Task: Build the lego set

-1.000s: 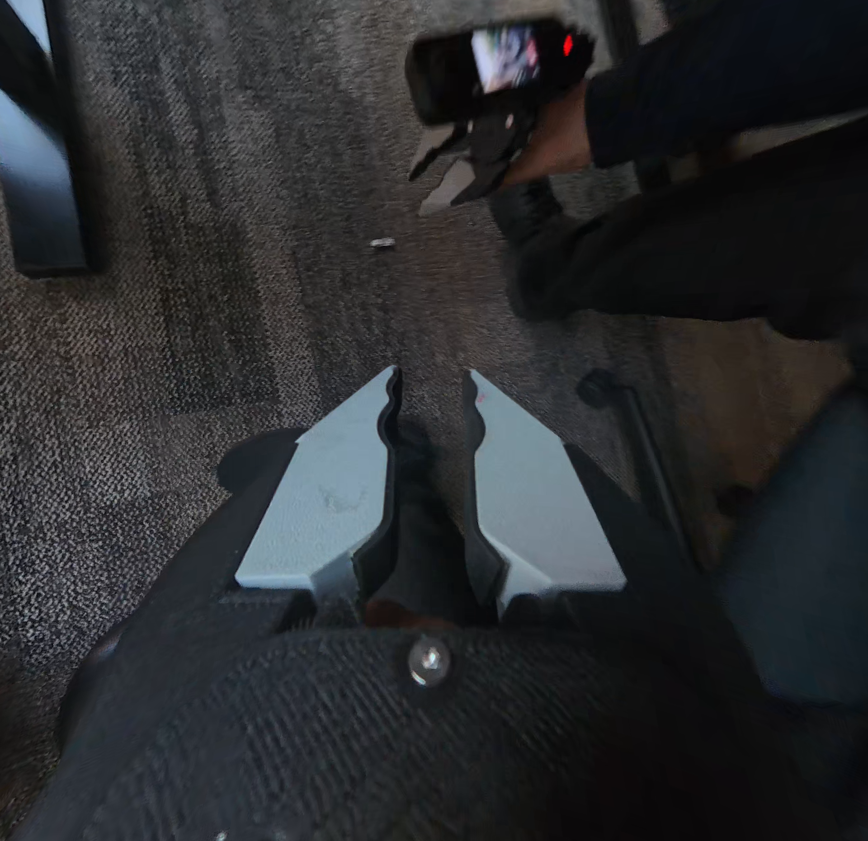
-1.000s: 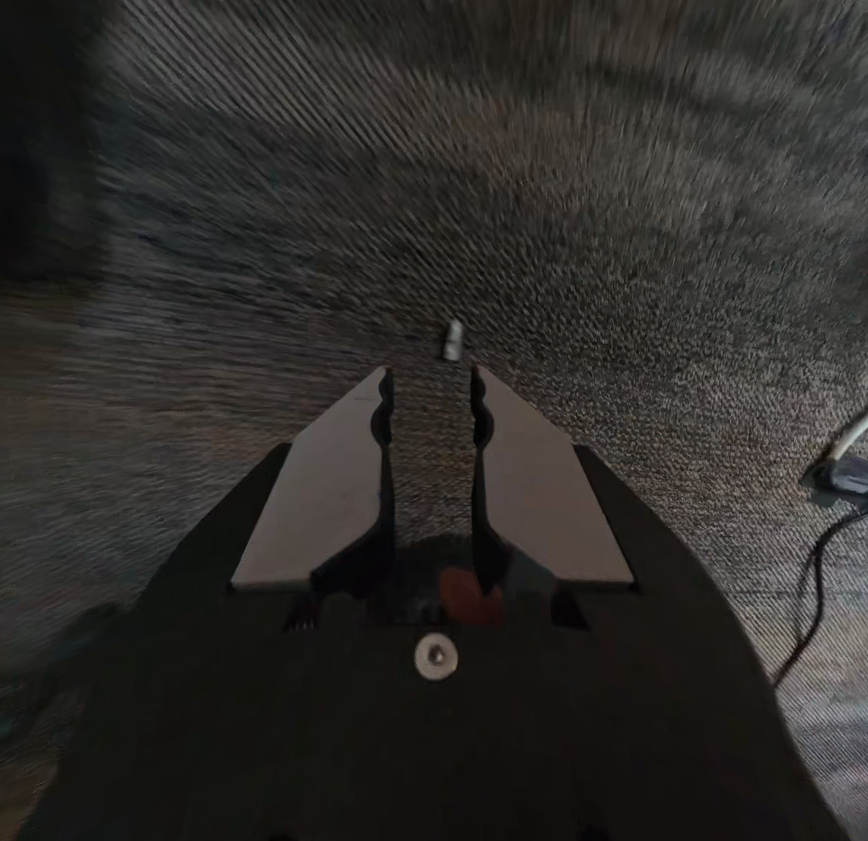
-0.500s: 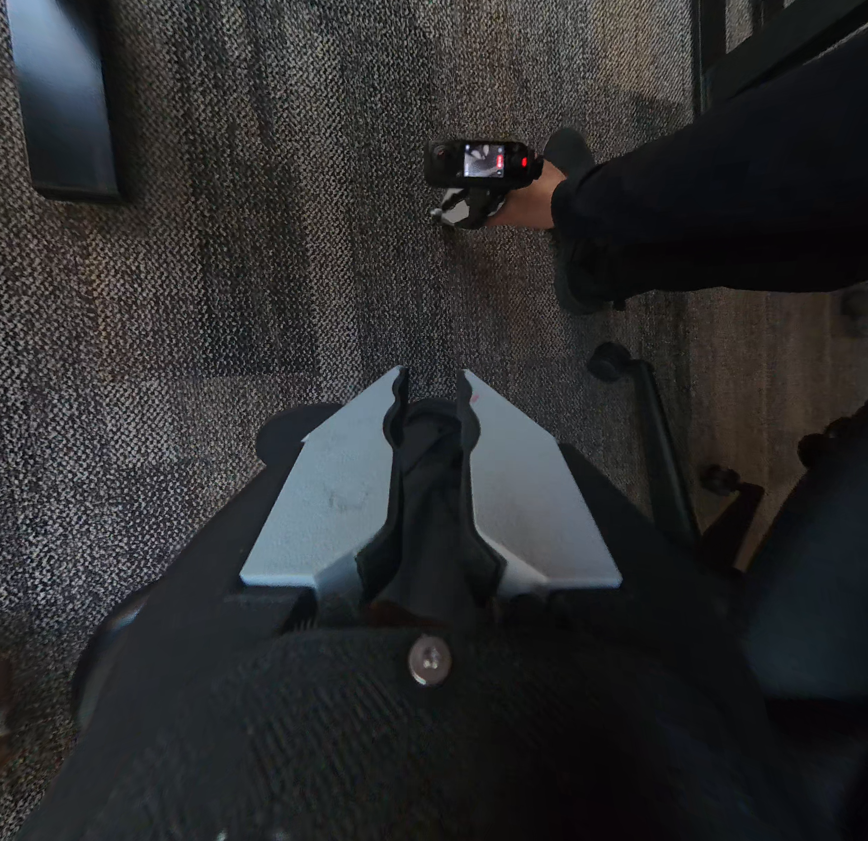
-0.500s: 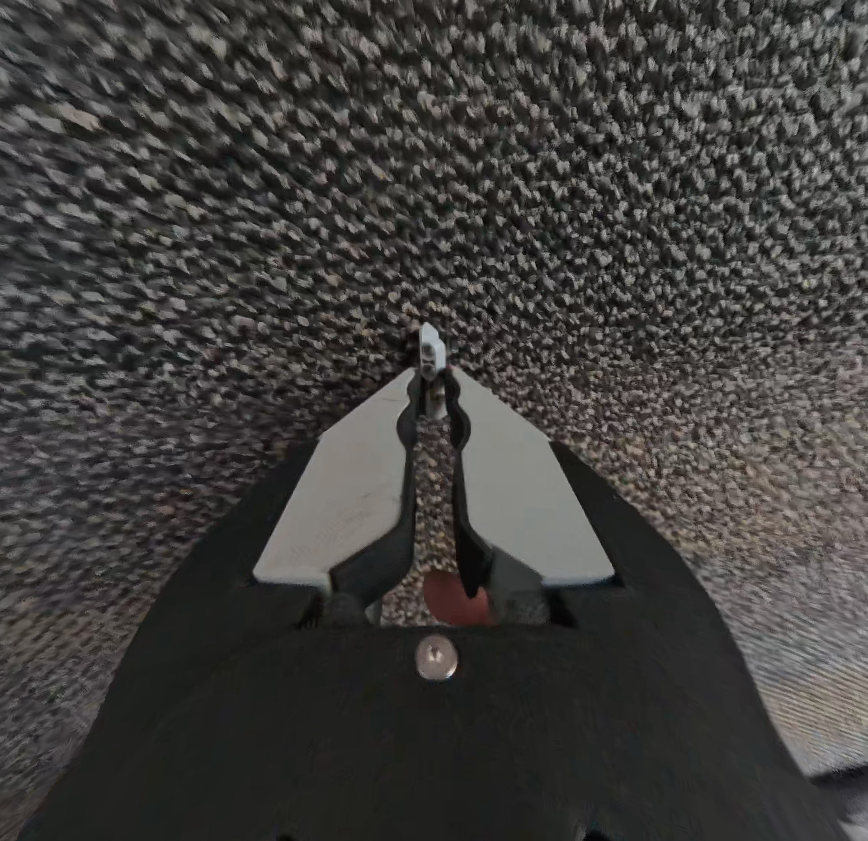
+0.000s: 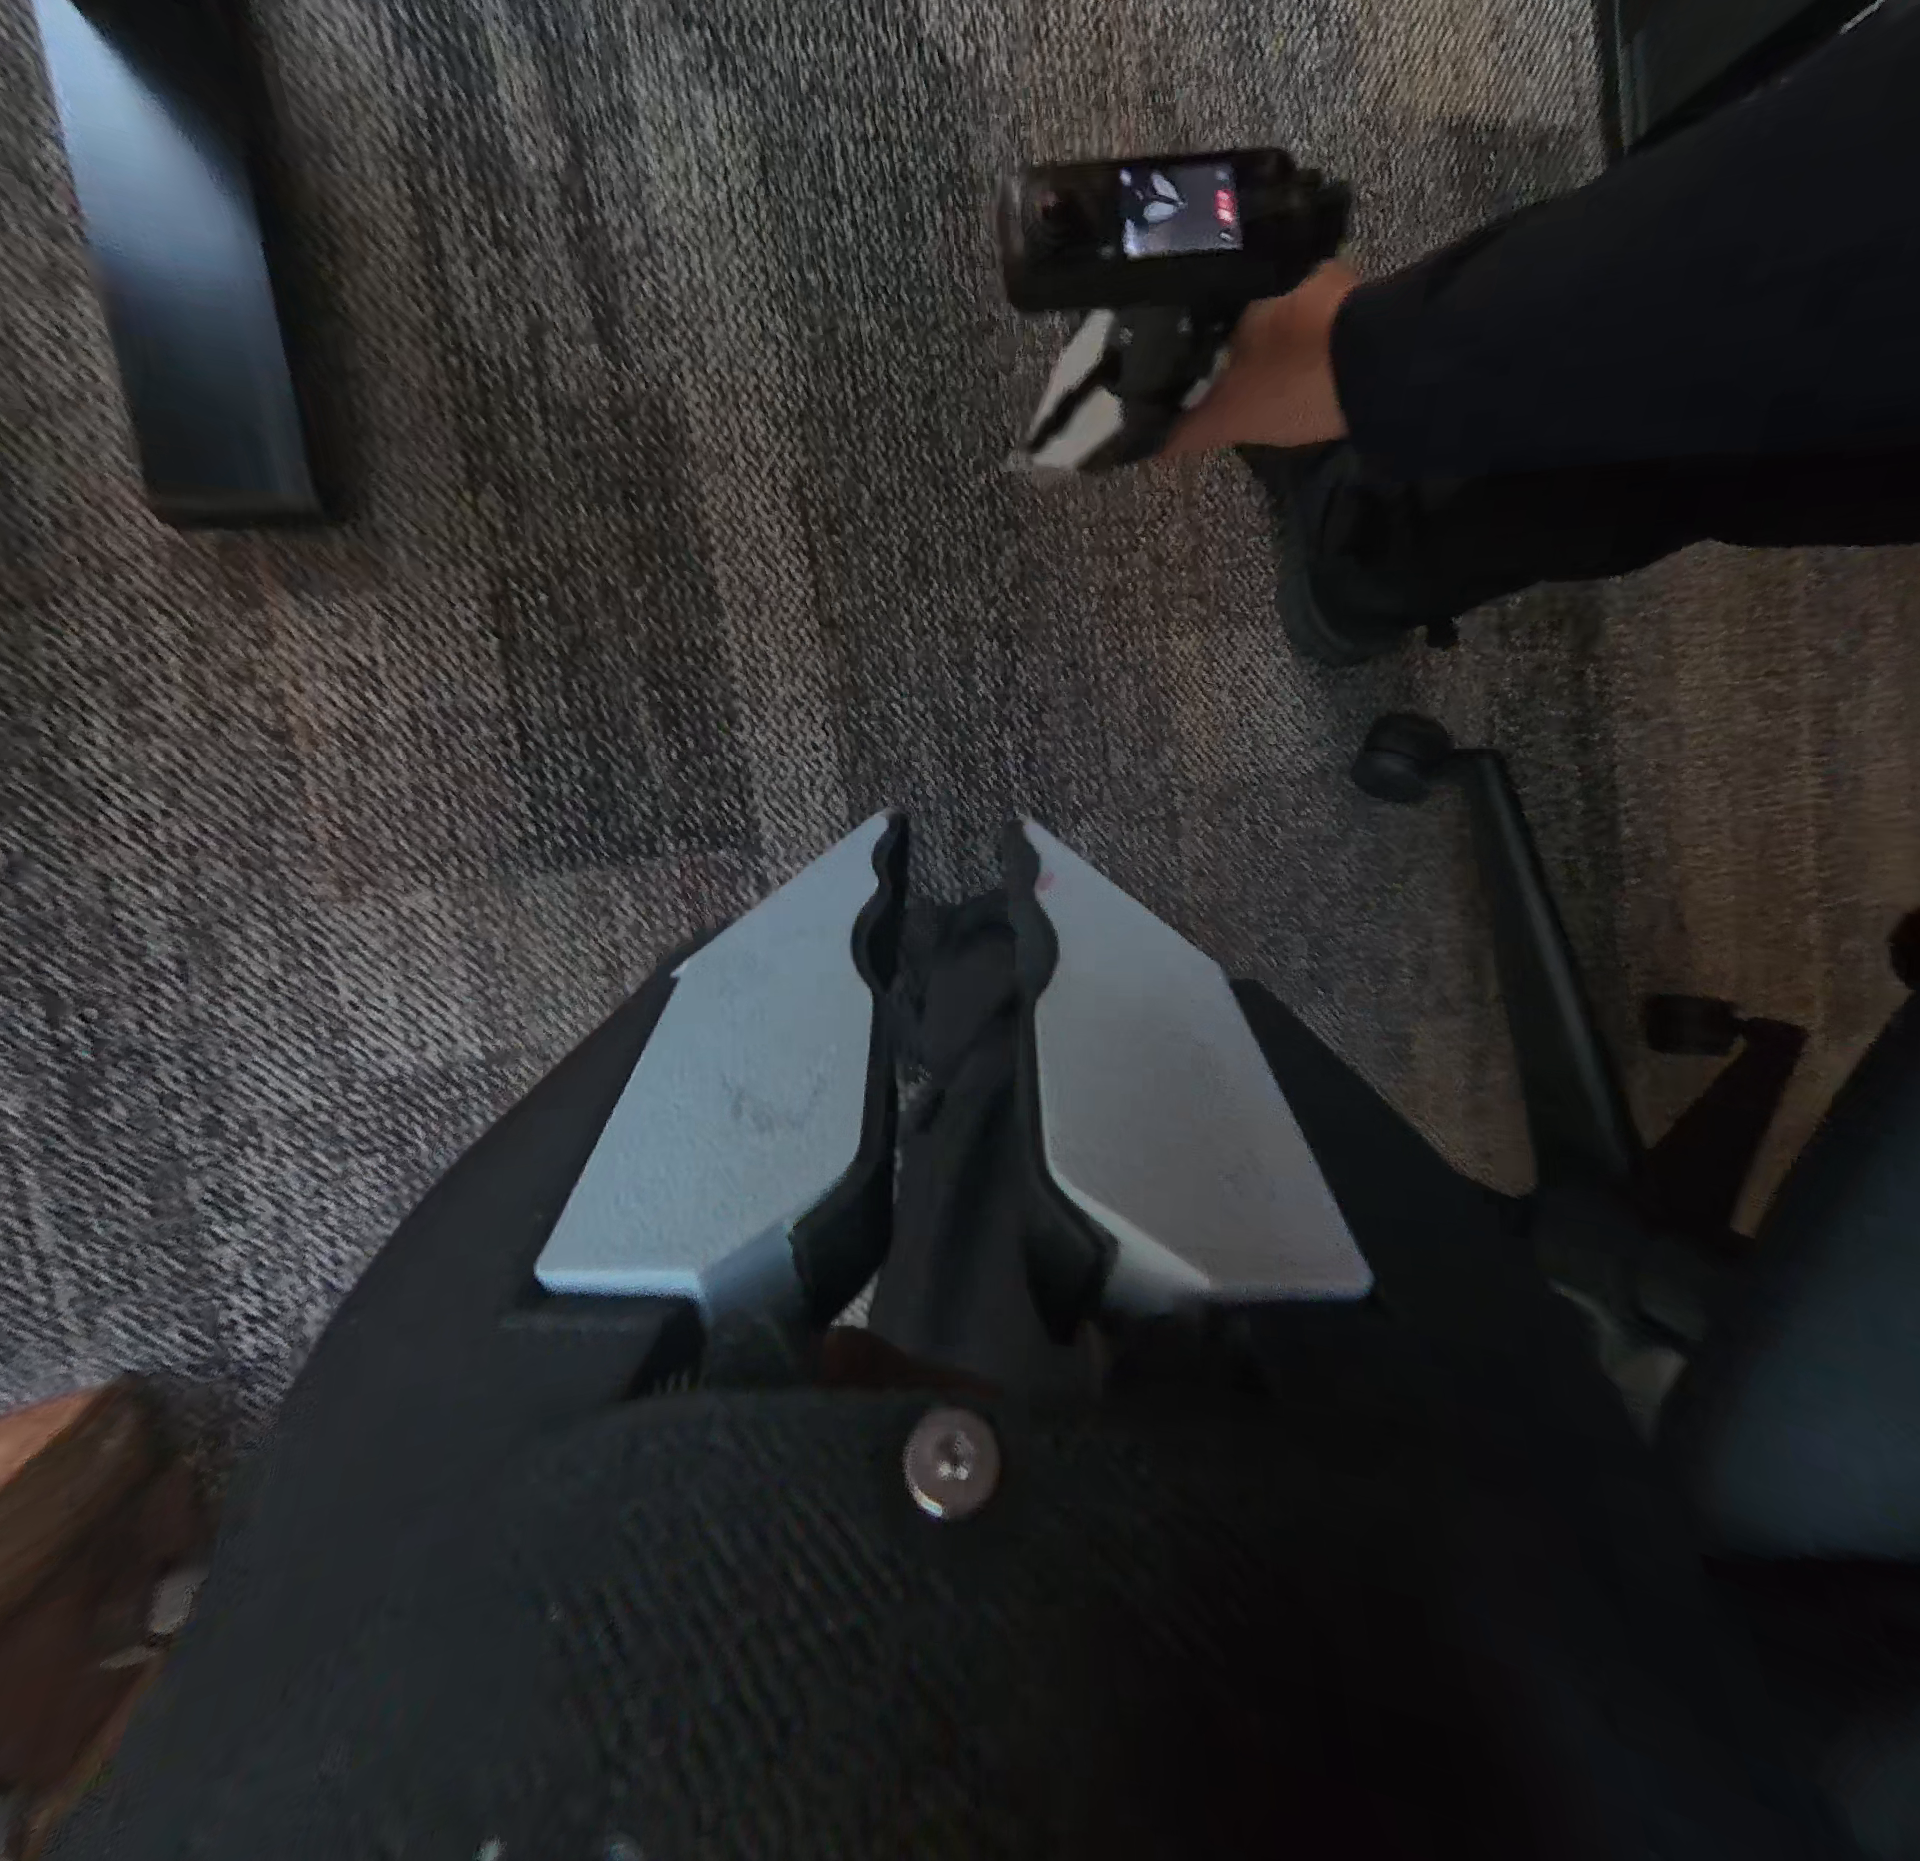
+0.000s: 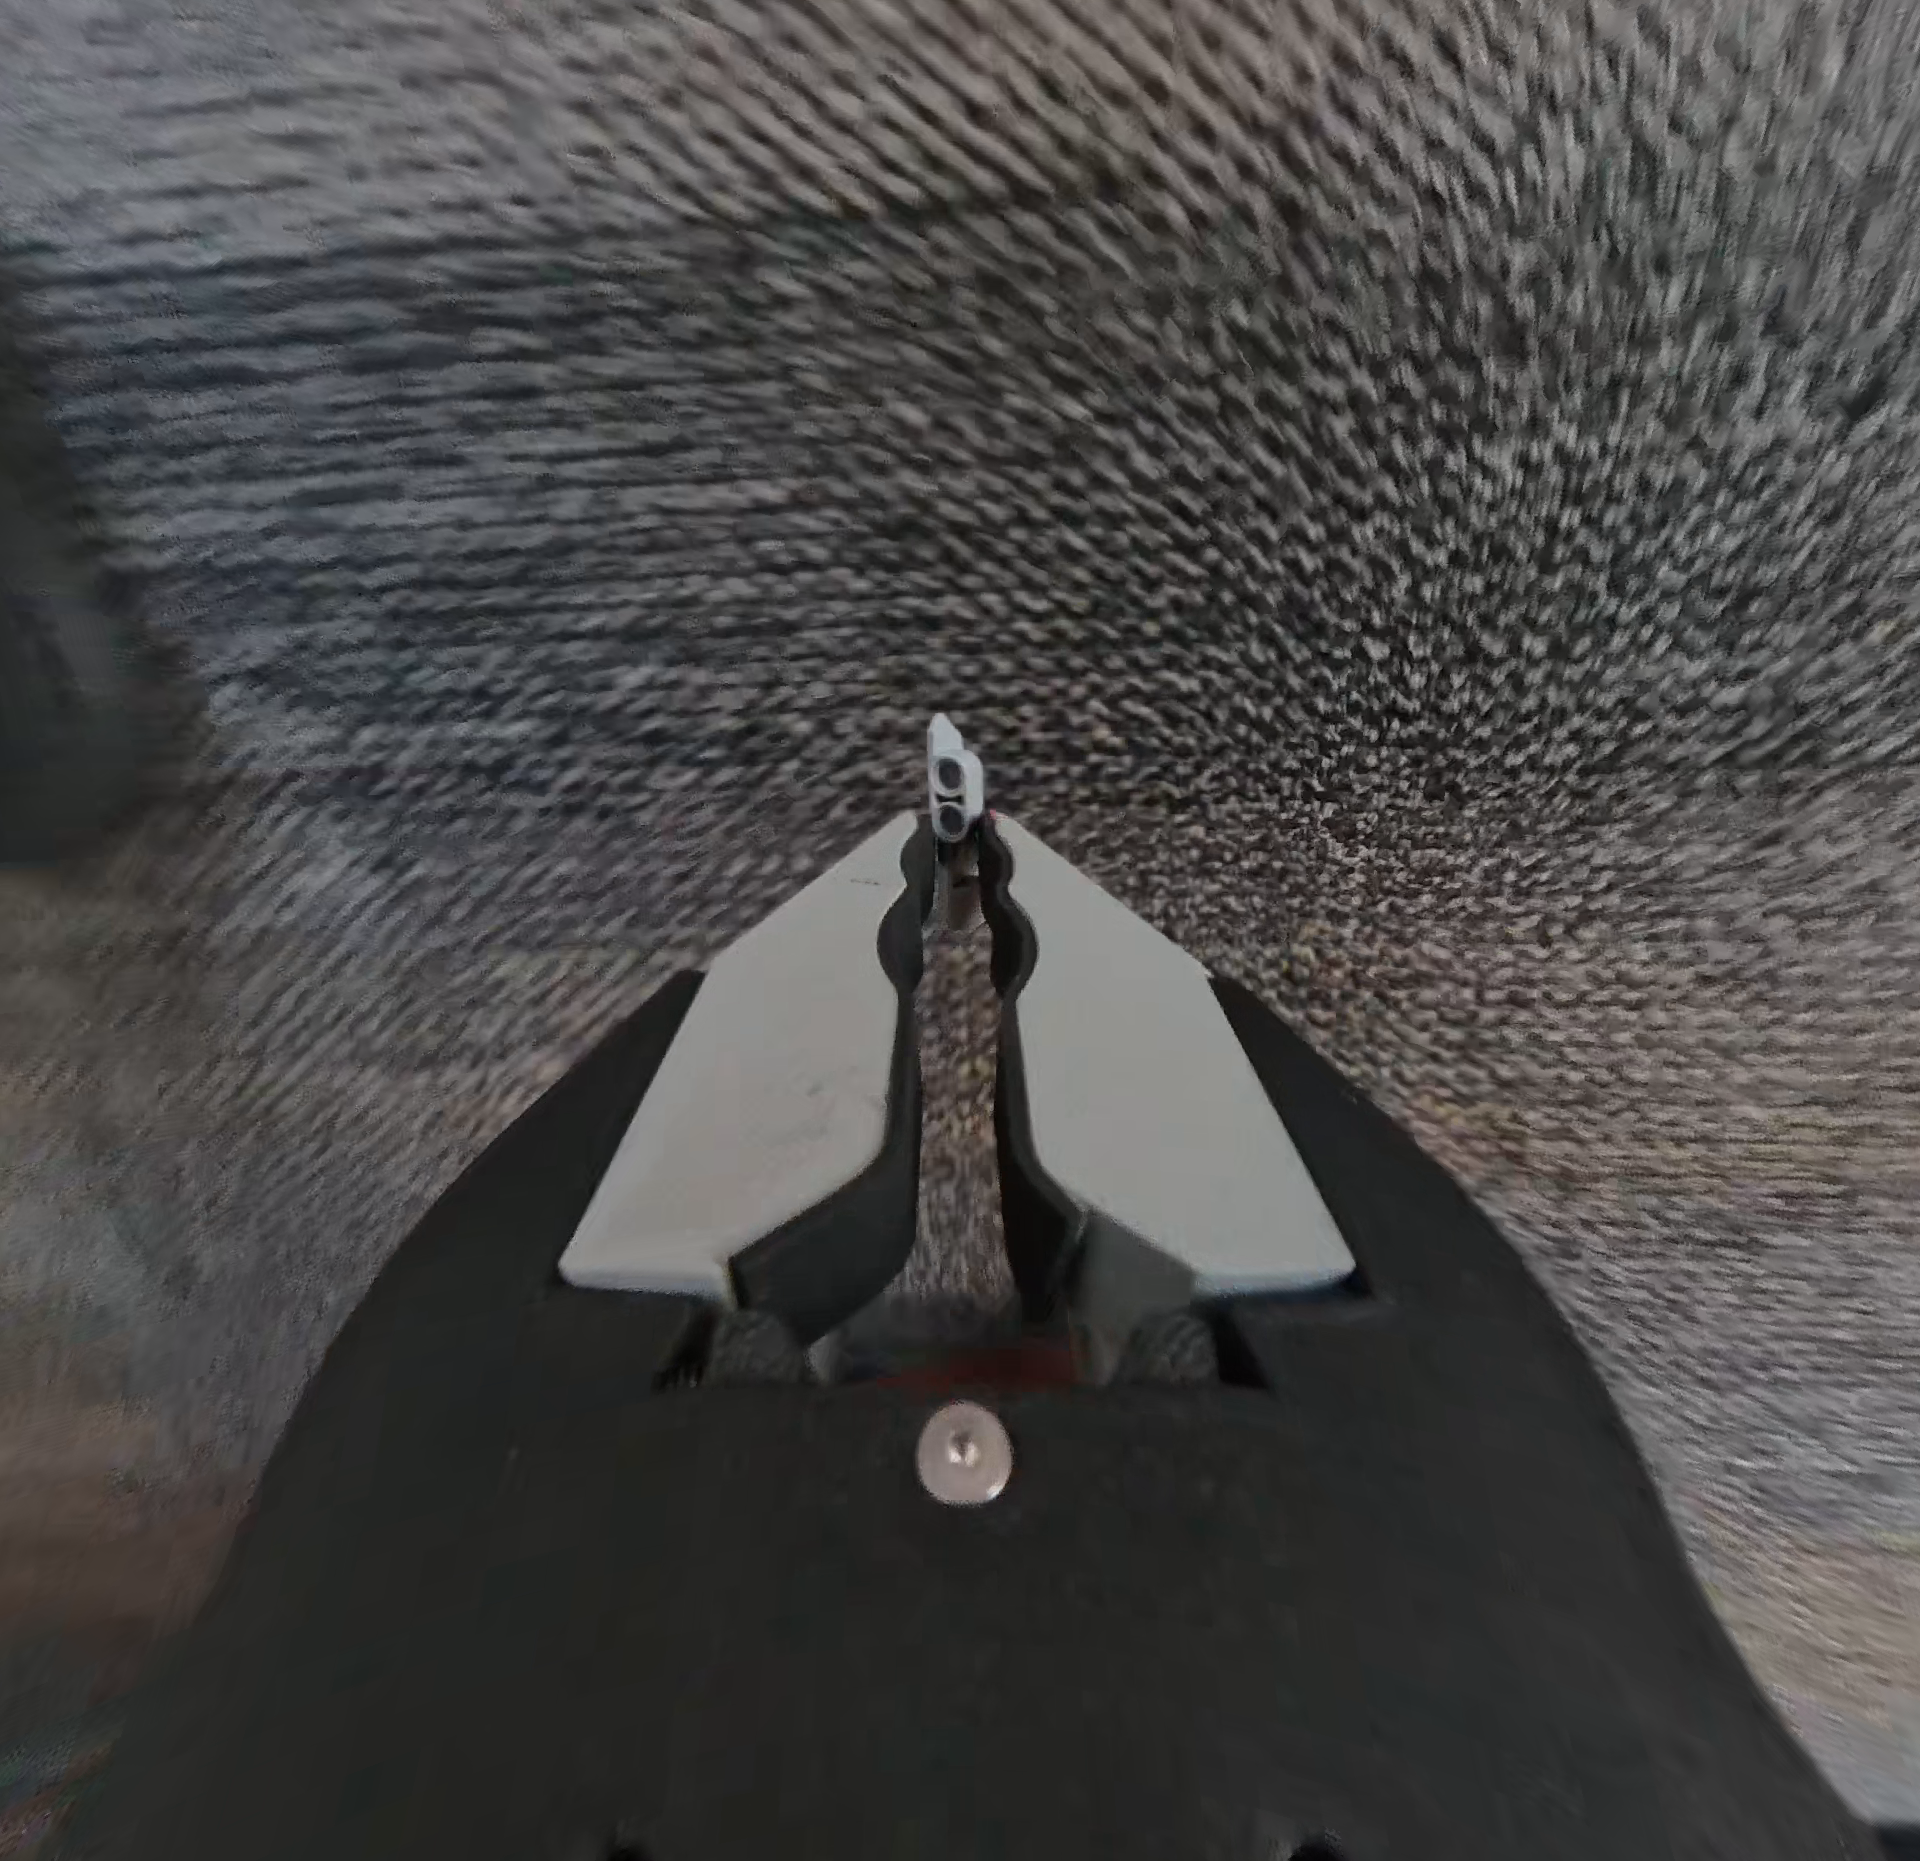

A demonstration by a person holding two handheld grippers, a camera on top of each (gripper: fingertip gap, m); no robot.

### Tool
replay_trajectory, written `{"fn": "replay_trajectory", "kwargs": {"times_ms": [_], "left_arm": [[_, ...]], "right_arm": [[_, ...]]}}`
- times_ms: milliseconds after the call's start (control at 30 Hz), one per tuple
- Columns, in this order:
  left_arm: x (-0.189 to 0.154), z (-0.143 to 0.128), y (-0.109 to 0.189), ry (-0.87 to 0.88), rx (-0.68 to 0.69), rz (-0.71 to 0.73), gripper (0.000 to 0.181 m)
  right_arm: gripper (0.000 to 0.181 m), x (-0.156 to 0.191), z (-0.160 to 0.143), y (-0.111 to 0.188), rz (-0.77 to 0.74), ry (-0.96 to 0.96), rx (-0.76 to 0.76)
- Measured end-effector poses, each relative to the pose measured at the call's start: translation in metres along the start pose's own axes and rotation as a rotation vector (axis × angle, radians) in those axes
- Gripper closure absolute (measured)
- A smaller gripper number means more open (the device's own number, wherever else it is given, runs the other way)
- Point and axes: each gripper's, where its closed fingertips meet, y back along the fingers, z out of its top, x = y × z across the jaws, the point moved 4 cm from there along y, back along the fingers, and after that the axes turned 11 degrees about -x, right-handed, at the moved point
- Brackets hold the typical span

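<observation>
My right gripper is shut on a small light grey lego piece. The piece sticks out past the fingertips, above the grey carpet. In the left wrist view that gripper hangs over the carpet at the upper right, held by a hand in a dark sleeve. The grey piece is too small to make out there. My left gripper is nearly closed on a black piece wedged between its pads. The shape of that piece is unclear. Carpet shows between the very tips.
A black furniture leg stands at the upper left. An office chair base with a caster lies at the right, and a dark shoe is above it. A black frame is at the top right. A brown wooden edge is at the lower left.
My right gripper came down on the grey piece lying on the carpet, closed on it and lifted it. My left gripper's jaws narrowed and it shifted a little.
</observation>
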Motion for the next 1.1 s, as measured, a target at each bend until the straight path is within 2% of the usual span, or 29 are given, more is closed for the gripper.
{"fn": "replay_trajectory", "kwargs": {"times_ms": [33,133,267,367,500,600,667,733,800,900,1000,1100], "left_arm": [[-0.001,0.008,-0.002,-0.022,-0.021,0.004,0.167],[-0.005,0.029,-0.008,-0.084,-0.076,0.013,0.167],[-0.011,0.041,-0.018,-0.116,-0.095,0.063,0.166],[-0.028,0.038,-0.025,-0.185,-0.075,0.093,0.167],[-0.065,0.036,-0.031,-0.318,-0.064,0.128,0.167],[-0.105,0.036,-0.026,-0.448,-0.065,0.117,0.168],[-0.139,0.037,-0.017,-0.519,-0.071,0.055,0.168],[-0.174,0.046,-0.005,-0.594,-0.112,-0.011,0.168],[-0.207,0.061,0.01,-0.686,-0.151,-0.066,0.167],[-0.26,0.106,0.041,-0.809,-0.299,-0.142,0.167],[-0.324,0.177,0.09,-0.851,-0.529,-0.301,0.169],[-0.368,0.265,0.146,-0.9,-0.77,-0.416,0.177]], "right_arm": [[0.176,0.013,0.013,0.023,0.019,0.064,-0.007],[0.176,0.059,0.063,0.112,0.07,0.203,-0.111],[0.177,0.134,0.118,0.248,0.159,0.34,-0.333],[0.176,0.183,0.138,0.353,0.126,0.457,-0.517],[0.176,0.23,0.151,0.503,0.021,0.5,-0.822],[0.176,0.238,0.149,0.619,-0.14,0.549,-1.015],[0.177,0.218,0.139,0.685,-0.315,0.568,-1.077],[0.176,0.184,0.124,0.736,-0.488,0.561,-1.103],[0.176,0.141,0.106,0.766,-0.625,0.533,-1.083],[0.176,0.072,0.086,0.774,-0.732,0.466,-0.999],[0.176,0.015,0.082,0.761,-0.756,0.4,-0.972],[0.176,-0.027,0.093,0.751,-0.772,0.384,-0.933]]}}
